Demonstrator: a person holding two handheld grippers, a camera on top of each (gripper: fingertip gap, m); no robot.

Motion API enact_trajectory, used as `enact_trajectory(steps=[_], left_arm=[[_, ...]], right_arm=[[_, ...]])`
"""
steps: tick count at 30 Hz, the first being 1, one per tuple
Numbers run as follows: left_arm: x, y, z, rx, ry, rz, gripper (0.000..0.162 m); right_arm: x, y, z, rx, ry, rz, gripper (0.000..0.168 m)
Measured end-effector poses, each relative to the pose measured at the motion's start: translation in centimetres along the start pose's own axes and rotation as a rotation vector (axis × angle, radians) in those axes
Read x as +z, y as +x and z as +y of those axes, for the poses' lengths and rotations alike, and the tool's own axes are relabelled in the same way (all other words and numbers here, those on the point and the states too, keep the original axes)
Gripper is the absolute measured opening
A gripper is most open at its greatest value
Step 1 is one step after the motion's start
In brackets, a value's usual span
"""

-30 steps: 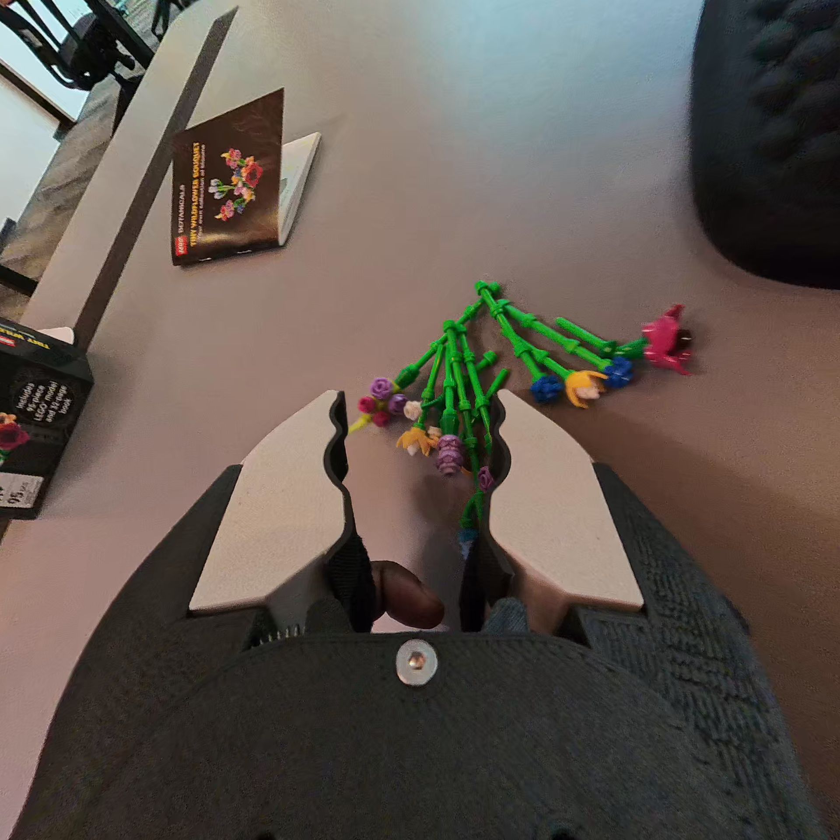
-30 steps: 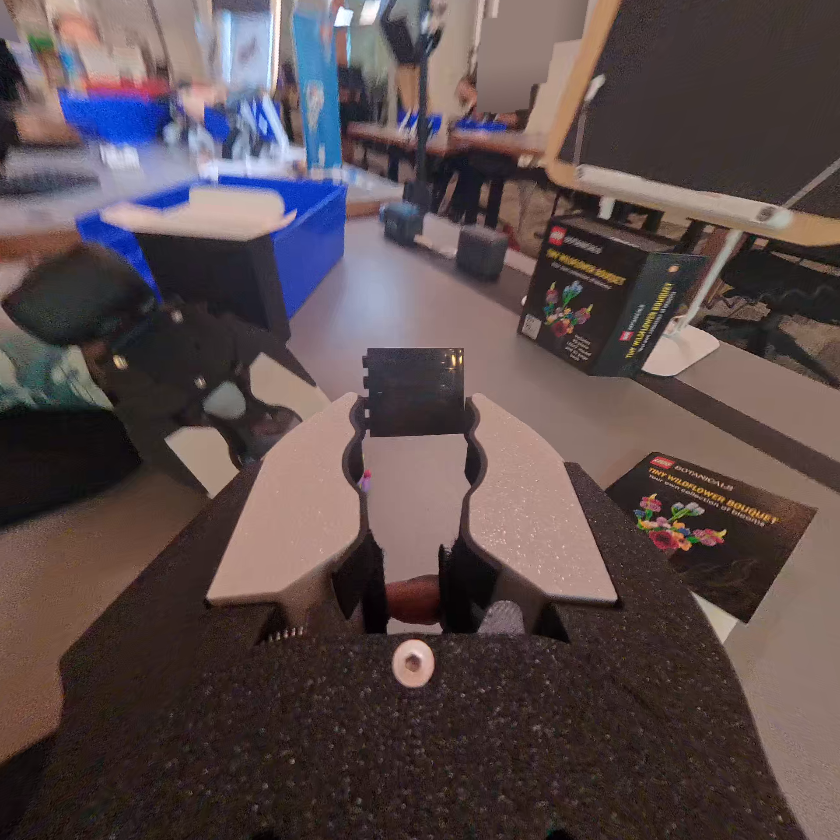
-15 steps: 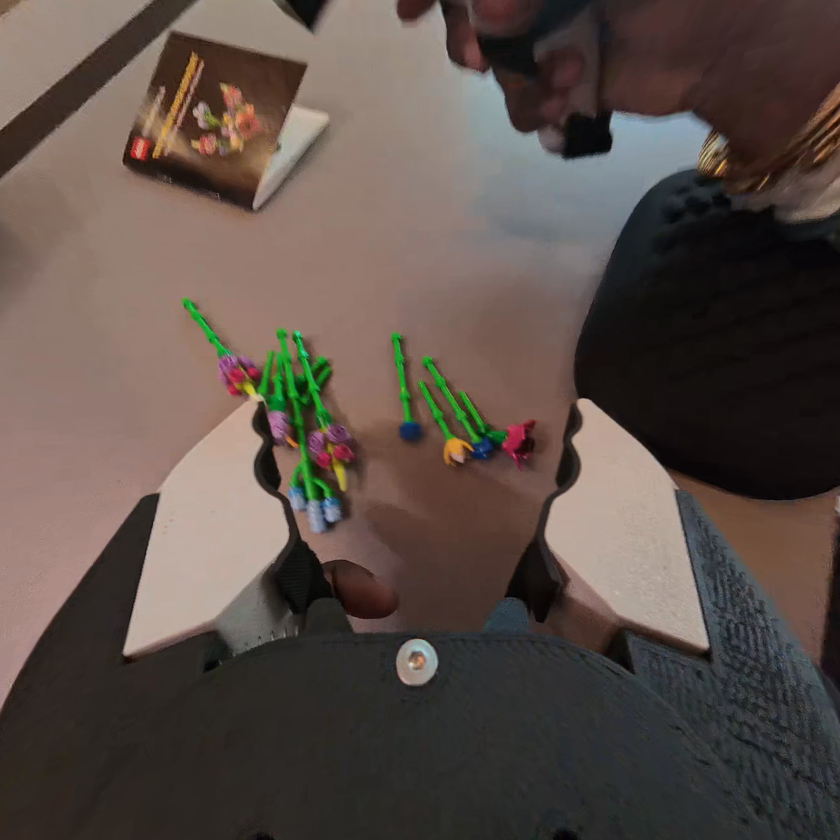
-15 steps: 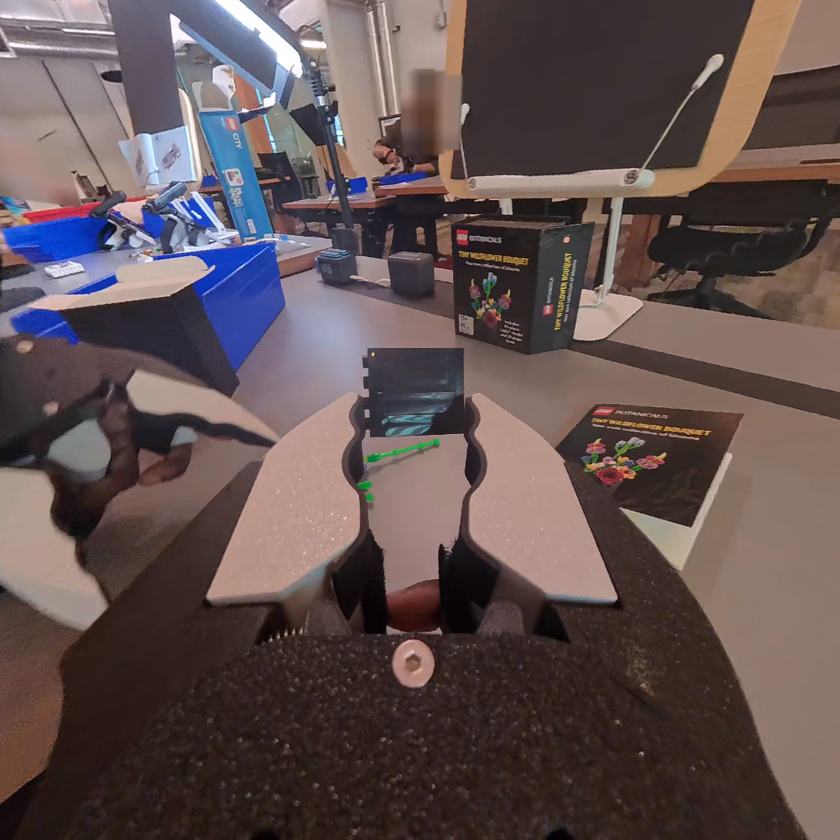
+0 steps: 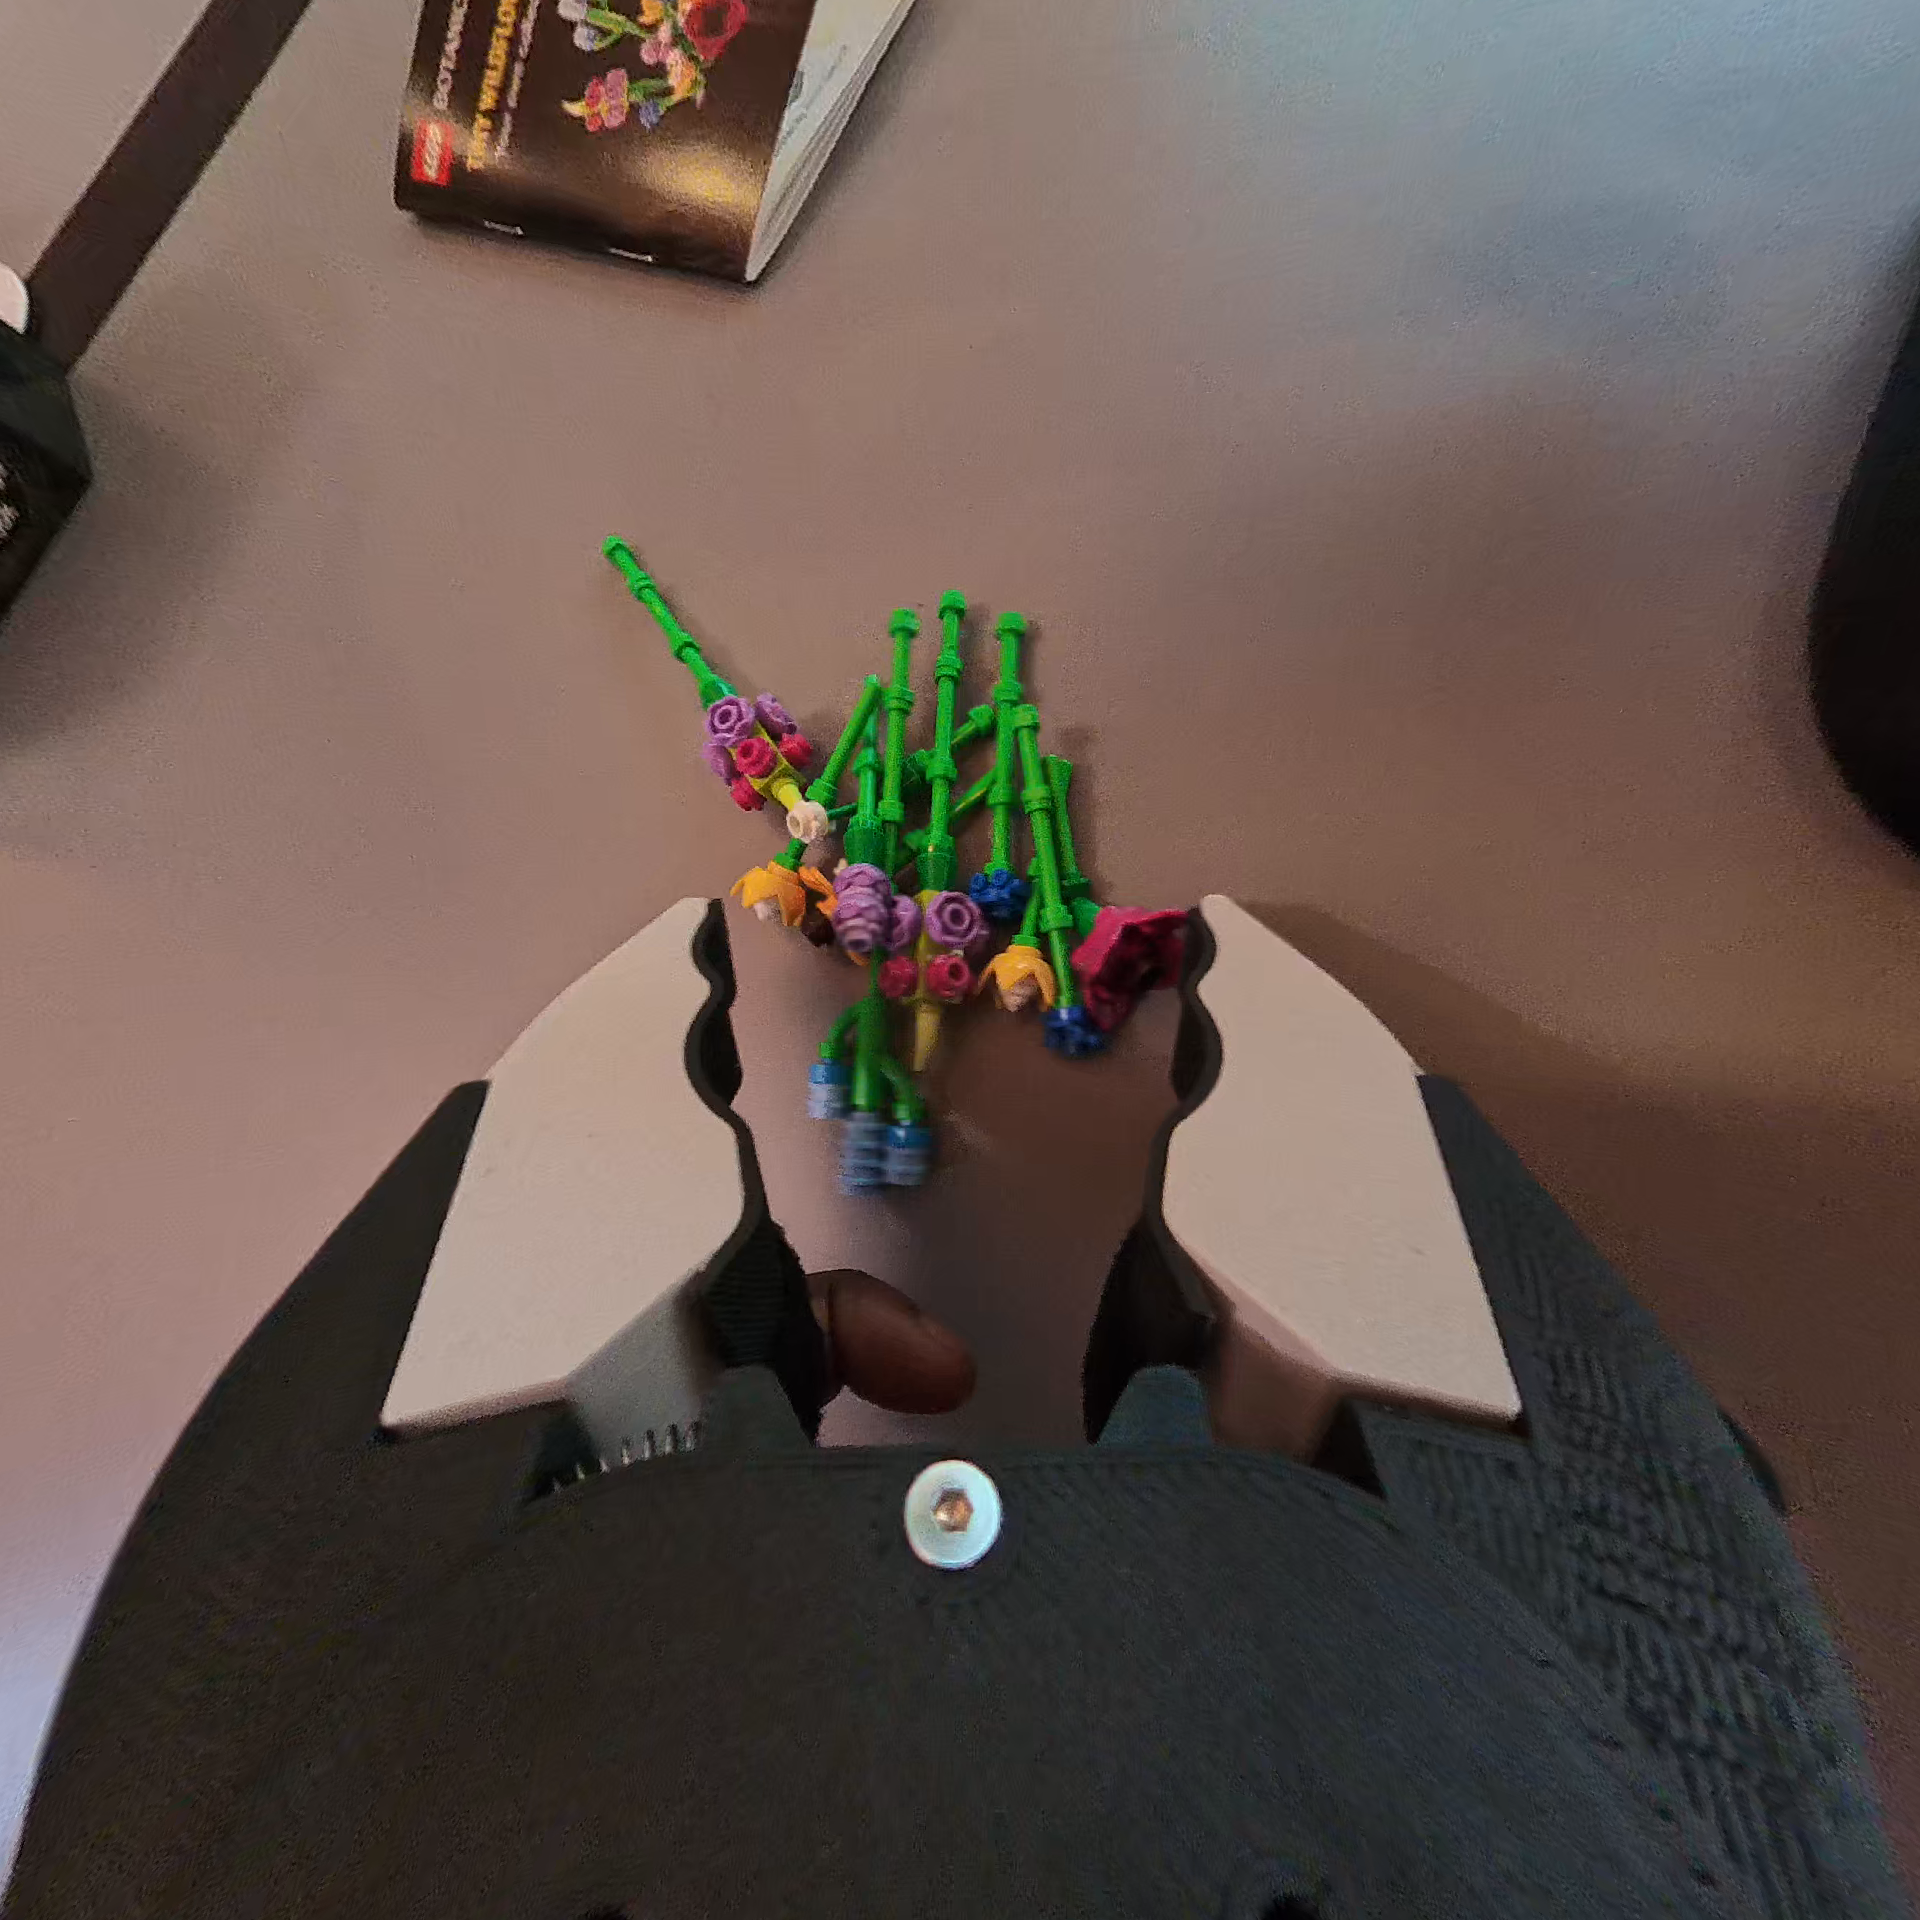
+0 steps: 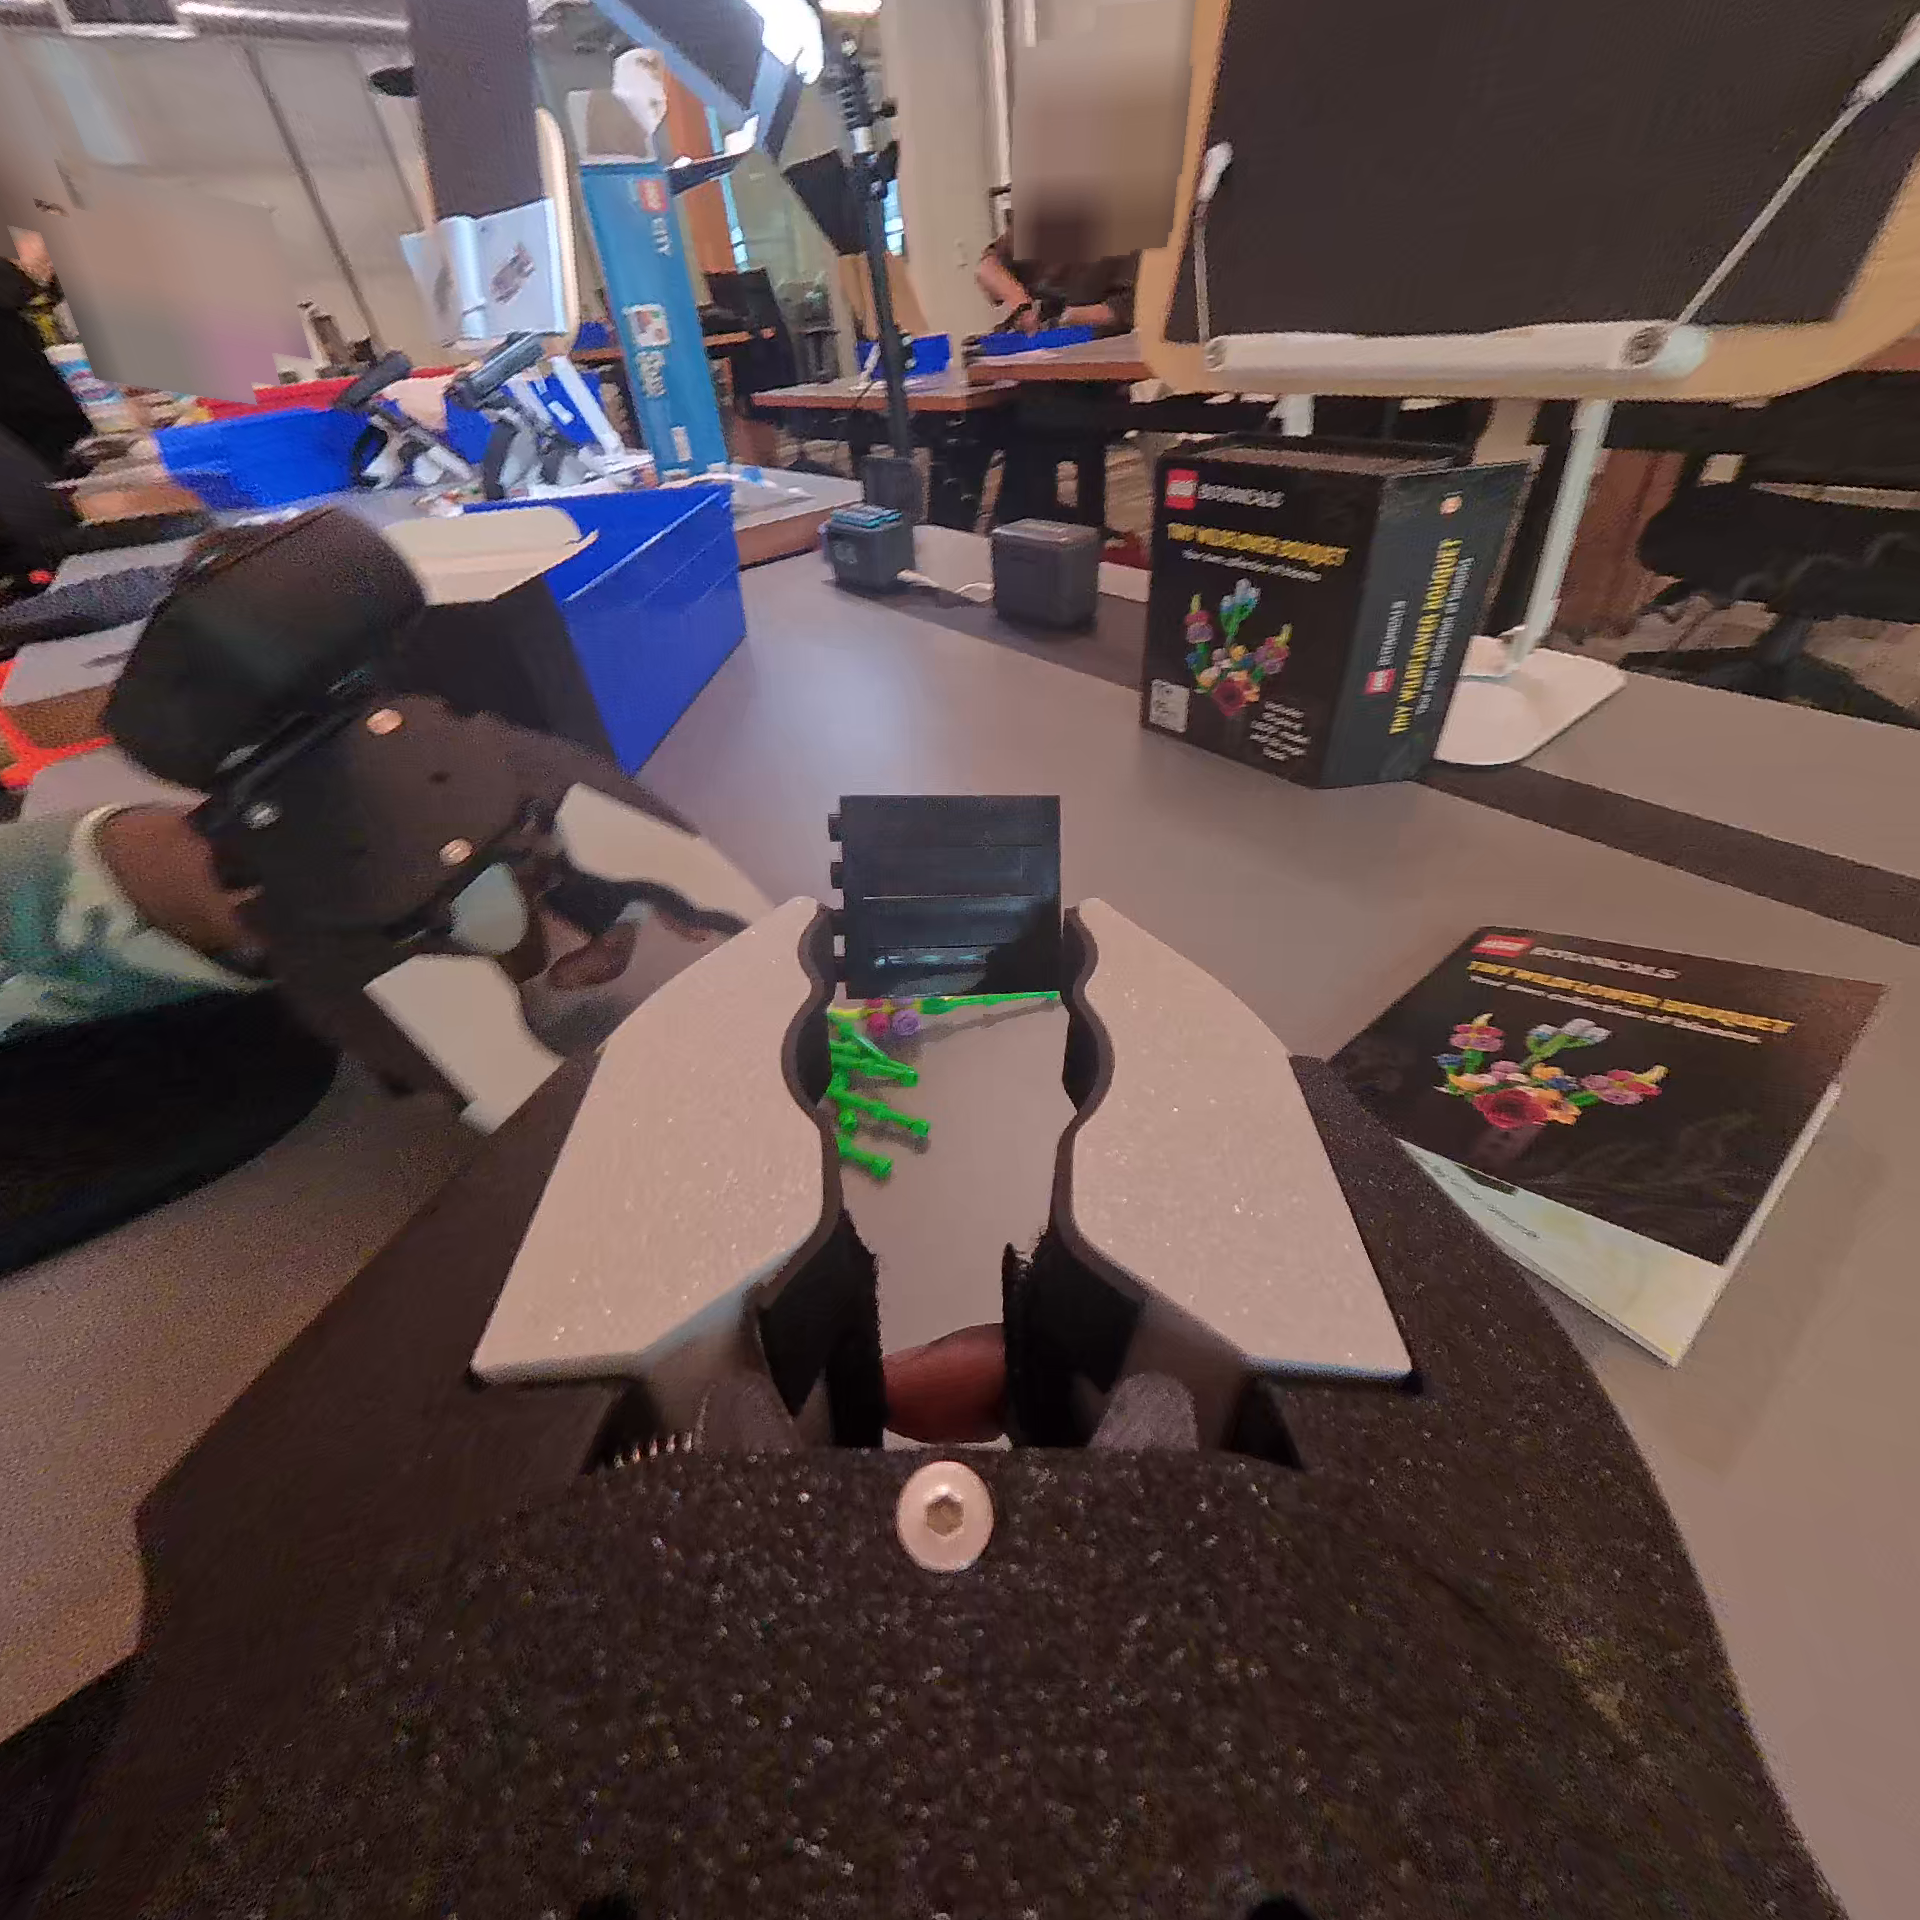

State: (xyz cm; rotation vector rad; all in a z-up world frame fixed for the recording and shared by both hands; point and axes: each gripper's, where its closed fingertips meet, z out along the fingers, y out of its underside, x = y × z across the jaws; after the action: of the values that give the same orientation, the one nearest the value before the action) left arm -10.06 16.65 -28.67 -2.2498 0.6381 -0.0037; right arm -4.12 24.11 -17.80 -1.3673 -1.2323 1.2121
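Grey tabletop (image 5: 1351, 468) bearing a heap of toy flowers (image 5: 925, 873) with green stems, one stem lying a little apart at its edge; a dark booklet (image 5: 613, 125) beyond it; a dark box (image 6: 1320, 623) upright farther back, beside a white stand base (image 6: 1527, 707).

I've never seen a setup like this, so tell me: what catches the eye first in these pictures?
First, the bright heap of toy flower stems, green with purple, yellow, pink and blue heads, lying on the grey table just ahead of the open left gripper. Next, the small black block pinched at the tips of the right gripper. A dark booklet lies flat to its right, with a matching dark box standing beyond.
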Motion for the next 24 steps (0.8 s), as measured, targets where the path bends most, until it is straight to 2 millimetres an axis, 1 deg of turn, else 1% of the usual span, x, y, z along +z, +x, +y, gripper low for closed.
enact_trajectory(steps=[2,3,6,8,10,12,14,15,16,18,19,21,22,23,24], left_arm=[[0.0,-1.1,0.1,0.063,0.003,0.012,0.066],[0.0,-1.6,0.2,0.094,0.001,0.015,0.062],[0.0,-3.7,0.6,0.149,-0.018,-0.021,0.058],[-0.2,-4.5,0.7,0.177,-0.006,-0.036,0.057],[-0.6,-4.1,0.4,0.212,0.046,-0.007,0.057],[-1.2,-3.1,-0.1,0.247,0.102,0.038,0.057],[-1.3,-2.4,-0.5,0.257,0.14,0.063,0.057],[-1.1,-2.2,-0.5,0.248,0.136,0.076,0.057],[-0.8,-2.1,-0.3,0.232,0.116,0.089,0.058],[-0.4,-1.6,0.4,0.207,0.068,0.133,0.058],[-0.4,-1.3,0.6,0.197,0.058,0.159,0.055],[-0.7,-0.6,0.9,0.199,0.046,0.201,0.054],[-0.9,-0.5,1.1,0.211,0.041,0.204,0.053],[-1.1,-0.5,1.3,0.228,0.036,0.199,0.05],[-1.3,-0.6,1.5,0.242,0.03,0.191,0.044]], right_arm=[[0.2,-0.7,0.5,-0.02,-0.032,-0.038,0.042],[0.3,-0.9,0.8,-0.037,-0.052,-0.046,0.042],[0.7,-1.3,2.1,-0.087,-0.133,-0.062,0.042],[0.9,-1.0,3.9,-0.112,-0.236,-0.038,0.042],[0.7,0.6,6.2,-0.146,-0.387,0.05,0.042],[0.1,2.3,8.3,-0.17,-0.529,0.147,0.042],[-0.6,3.6,9.8,-0.188,-0.642,0.222,0.042],[-0.7,3.8,10.2,-0.188,-0.677,0.235,0.042],[-0.8,3.9,10.5,-0.176,-0.691,0.243,0.042],[-0.7,3.8,10.4,-0.149,-0.681,0.241,0.041],[-0.7,3.7,10.4,-0.143,-0.682,0.238,0.043],[-0.8,3.8,10.4,-0.134,-0.692,0.24,0.064],[-0.7,3.7,9.9,-0.14,-0.688,0.24,0.072],[-0.3,3.2,8.9,-0.165,-0.657,0.223,0.071],[0.5,2.3,7.5,-0.206,-0.602,0.19,0.06]])
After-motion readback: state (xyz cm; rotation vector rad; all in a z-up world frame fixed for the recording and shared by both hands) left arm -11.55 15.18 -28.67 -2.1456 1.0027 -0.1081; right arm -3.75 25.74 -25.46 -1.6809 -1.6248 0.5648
